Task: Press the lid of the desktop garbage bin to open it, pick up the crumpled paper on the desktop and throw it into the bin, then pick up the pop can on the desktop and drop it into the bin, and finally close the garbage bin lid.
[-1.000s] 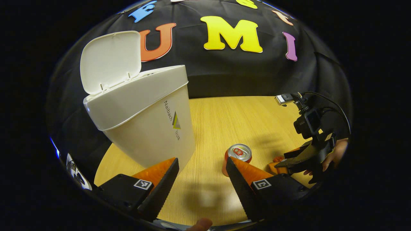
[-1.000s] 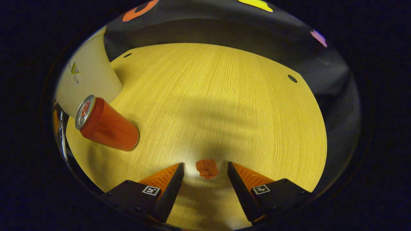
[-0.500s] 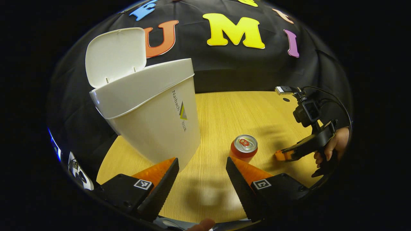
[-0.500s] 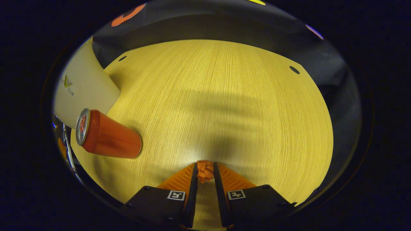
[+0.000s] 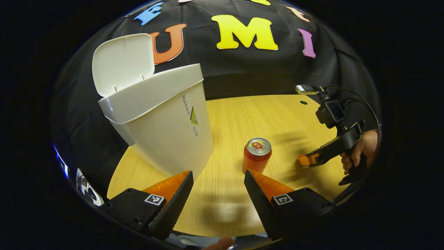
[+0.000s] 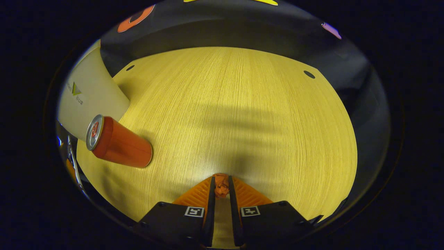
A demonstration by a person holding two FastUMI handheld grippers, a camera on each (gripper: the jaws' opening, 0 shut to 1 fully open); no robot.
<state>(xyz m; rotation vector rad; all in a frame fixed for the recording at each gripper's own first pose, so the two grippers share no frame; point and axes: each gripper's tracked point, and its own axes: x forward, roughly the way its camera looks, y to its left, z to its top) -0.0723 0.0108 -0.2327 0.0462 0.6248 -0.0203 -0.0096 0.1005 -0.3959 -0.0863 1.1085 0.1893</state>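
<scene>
Your right claw (image 6: 221, 194) has closed since a second ago: its fingers stood wide on either side of the paper (image 6: 221, 185) then, and now both press on it, the wad pinched right at the tips. In the left gripper view that claw (image 5: 305, 159) sits a touch higher off the counter (image 5: 236, 118) than half a second ago, so the lift looks begun; that means the paper pick is done and the carry to the bin (image 5: 163, 125) is what remains of this step. From the right claw, the bin lies far off to the left, with the can (image 6: 119, 142) between, so I'd say you should pass above the can, not beside it. Your left claw (image 5: 216, 194) hangs wide open and holds nothing; the can (image 5: 256, 154) stands upright just ahead of its right finger, and the bin just ahead of its left finger. The lid (image 5: 123, 62) stands up, so the bin is open. Its inside is hidden from both views, so I cannot tell what it holds.
</scene>
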